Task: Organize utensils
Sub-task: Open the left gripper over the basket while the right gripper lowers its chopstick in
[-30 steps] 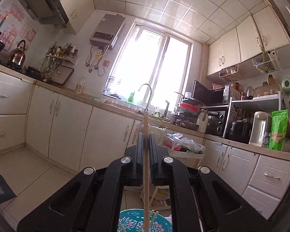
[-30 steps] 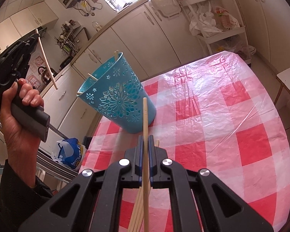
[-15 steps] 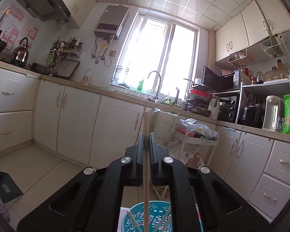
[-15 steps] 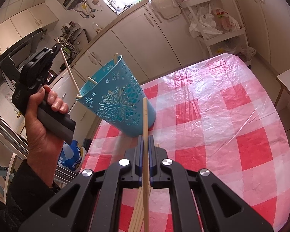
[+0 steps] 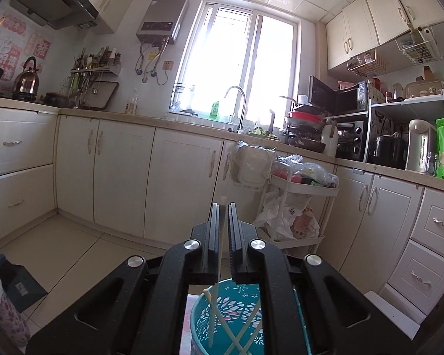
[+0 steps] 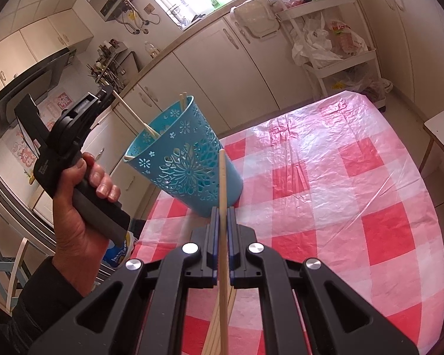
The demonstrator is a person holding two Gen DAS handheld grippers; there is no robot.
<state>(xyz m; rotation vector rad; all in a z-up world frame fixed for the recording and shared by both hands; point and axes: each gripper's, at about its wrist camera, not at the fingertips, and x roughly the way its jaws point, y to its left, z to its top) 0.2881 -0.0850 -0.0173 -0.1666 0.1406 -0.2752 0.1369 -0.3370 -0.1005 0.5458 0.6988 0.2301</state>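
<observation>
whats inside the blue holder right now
The blue holder holds several pale chopsticks leaning crossed. The left gripper feeds in another chopstick, whose lower end is inside the rim. The gripper's frame covers part of the opening, so the exact count and the bottom cannot be seen.

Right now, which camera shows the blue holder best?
The right wrist view: the blue holder shows whole, standing on the checked table. The left wrist view catches only its rim and inside, below the tongs, partly hidden.
</observation>
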